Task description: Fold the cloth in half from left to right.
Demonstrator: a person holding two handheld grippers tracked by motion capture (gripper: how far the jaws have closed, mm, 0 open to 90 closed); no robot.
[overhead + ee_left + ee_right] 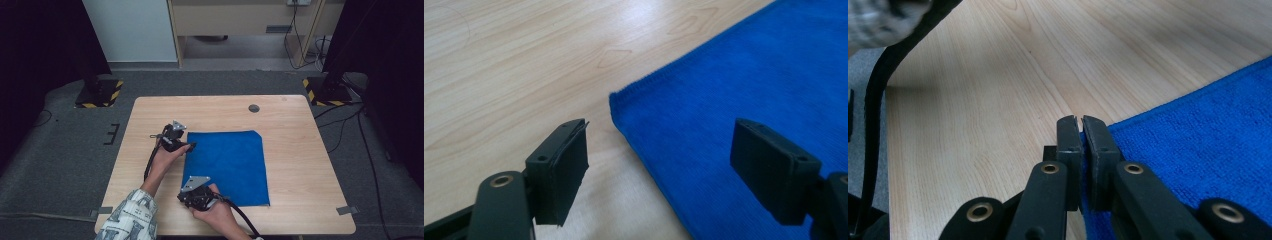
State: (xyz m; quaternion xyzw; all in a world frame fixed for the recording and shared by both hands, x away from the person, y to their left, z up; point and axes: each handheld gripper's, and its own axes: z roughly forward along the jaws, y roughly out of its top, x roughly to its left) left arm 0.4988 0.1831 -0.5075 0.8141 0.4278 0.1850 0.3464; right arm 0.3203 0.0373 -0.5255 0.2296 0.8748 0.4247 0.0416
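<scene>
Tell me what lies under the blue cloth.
The blue cloth lies flat on the light wooden table, whose bare top shows all around it. Whatever is beneath its middle is covered; no bulge shows. The right hand-held gripper pinches its near corner.

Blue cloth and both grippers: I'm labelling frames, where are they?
blue cloth (230, 165), high view, its middle.
left gripper (659, 165), left gripper view, between its open fingers.
right gripper (1081, 122), right gripper view, between its fingertips.

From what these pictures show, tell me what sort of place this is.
Probably a lab or recording room rather than a home: a bare wooden table stands on grey carpet, stand bases with yellow-black hazard tape flank it, and loose cables trail across the floor. A blue cloth lies on the table.
</scene>
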